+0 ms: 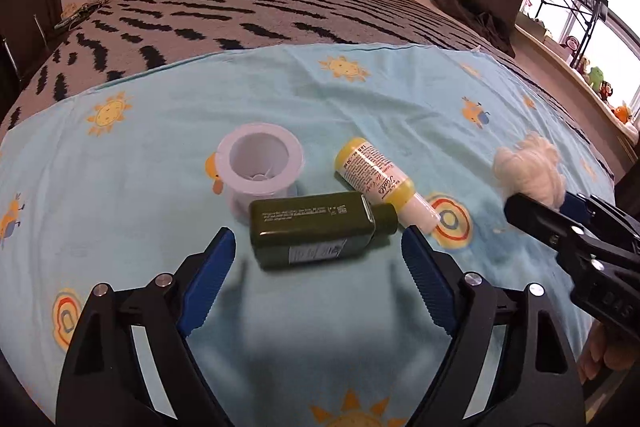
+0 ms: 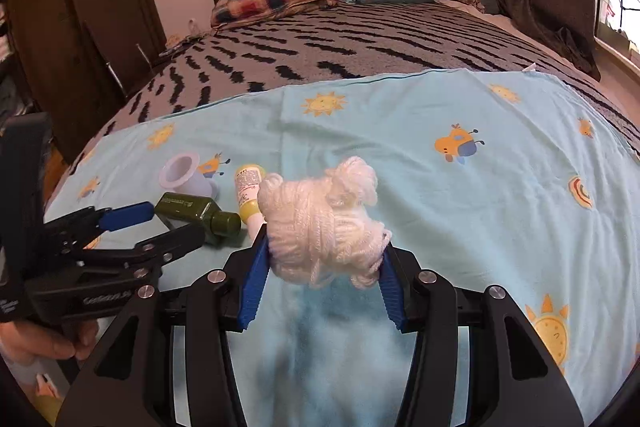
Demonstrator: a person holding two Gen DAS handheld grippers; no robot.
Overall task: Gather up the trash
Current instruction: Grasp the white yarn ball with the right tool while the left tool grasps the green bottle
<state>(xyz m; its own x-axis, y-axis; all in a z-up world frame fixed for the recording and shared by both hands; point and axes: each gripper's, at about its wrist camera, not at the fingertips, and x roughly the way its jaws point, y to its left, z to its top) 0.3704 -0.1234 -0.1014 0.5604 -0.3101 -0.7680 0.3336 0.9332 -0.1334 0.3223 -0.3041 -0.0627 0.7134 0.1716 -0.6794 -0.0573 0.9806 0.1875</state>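
The right gripper (image 2: 326, 247) pinches a fluffy white ball of yarn (image 2: 324, 223) between its blue ribbed pads, holding it lifted above the light blue sun-printed sheet (image 2: 460, 211). The left gripper (image 1: 318, 245) is spread wide and holds nothing, its blue pads flanking a dark green rectangular plastic bottle (image 1: 316, 229) that lies on its side on the sheet. Touching the green bottle's neck end, on the side nearer the yarn, lies a small yellow bottle with a white cap and printed label (image 1: 384, 183). Just beyond the green bottle, on the side away from the yarn, lies a white plastic spool (image 1: 260, 167), its open end facing up. Beyond the sheet stretches a grey blanket with black dashes (image 1: 280, 11).
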